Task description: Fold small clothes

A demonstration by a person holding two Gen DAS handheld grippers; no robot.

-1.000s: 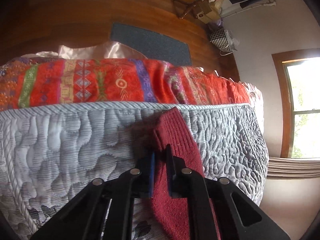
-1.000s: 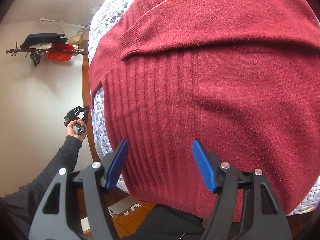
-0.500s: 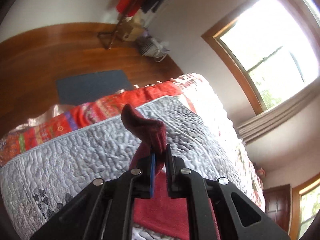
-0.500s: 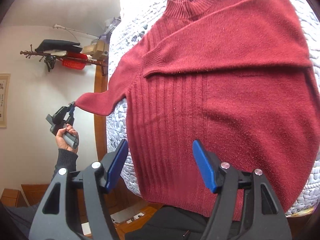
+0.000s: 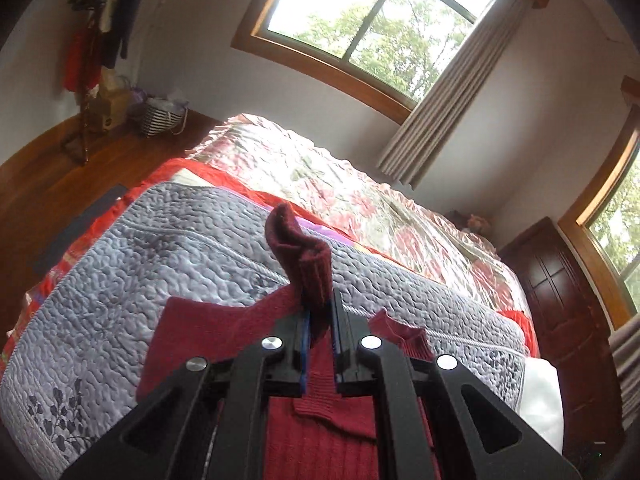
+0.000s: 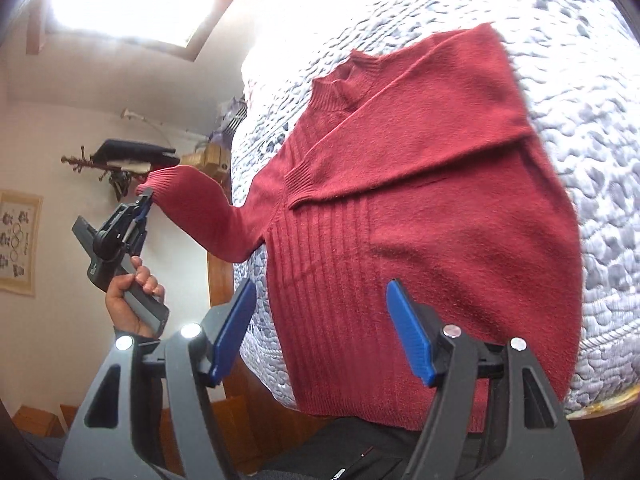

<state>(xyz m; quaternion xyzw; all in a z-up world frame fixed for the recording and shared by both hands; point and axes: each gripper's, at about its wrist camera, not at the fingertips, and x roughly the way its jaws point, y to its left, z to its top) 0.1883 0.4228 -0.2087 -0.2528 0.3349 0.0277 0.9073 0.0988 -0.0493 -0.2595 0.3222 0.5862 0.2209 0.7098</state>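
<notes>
You held the sweater's sleeve aloft.
Your left gripper pinched the sweater cuff above the bed; your right gripper hung open.

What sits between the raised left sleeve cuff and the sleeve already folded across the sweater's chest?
In the right wrist view, only the sweater's own knit: the held sleeve runs to the shoulder, then ribbed chest reaches the folded sleeve. Nothing else lies there.

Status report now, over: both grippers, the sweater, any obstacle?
Left gripper shut on lifted sleeve cuff. Right gripper open, above hem. Dark red knitted sweater flat on grey quilted bedspread, other sleeve folded across. No obstacle seen.
</notes>
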